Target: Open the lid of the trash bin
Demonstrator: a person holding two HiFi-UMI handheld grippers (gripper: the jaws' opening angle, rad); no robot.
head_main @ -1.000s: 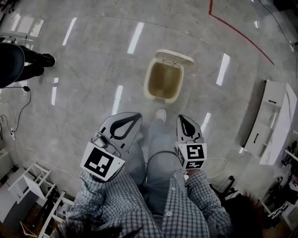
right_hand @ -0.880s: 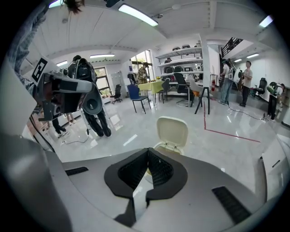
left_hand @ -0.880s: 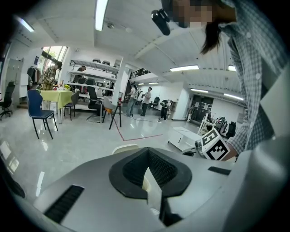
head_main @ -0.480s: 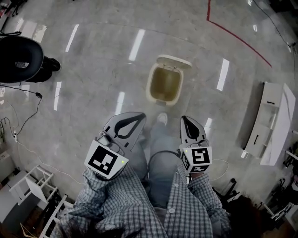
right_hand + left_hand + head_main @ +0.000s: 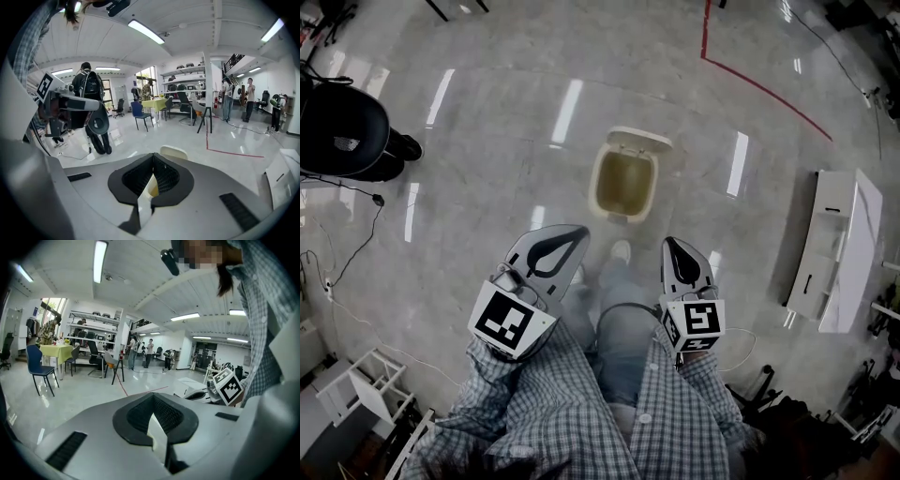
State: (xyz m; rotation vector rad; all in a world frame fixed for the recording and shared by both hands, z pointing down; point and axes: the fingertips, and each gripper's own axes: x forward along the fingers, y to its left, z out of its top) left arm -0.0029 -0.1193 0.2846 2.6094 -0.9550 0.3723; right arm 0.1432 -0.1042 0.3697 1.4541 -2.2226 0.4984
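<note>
Trash bin stands on the floor well ahead of your jaws, lid already tipped up. Your left gripper and right gripper hang closed and empty, tips touching, likely because nothing needs grasping.

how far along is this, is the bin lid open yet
Done: the lid stands raised at the far edge of the bin, with the inside showing. In hand: nothing. The left gripper and right gripper are both shut and empty, held short of the bin. Left: nothing more shows to do on the lid.
</note>
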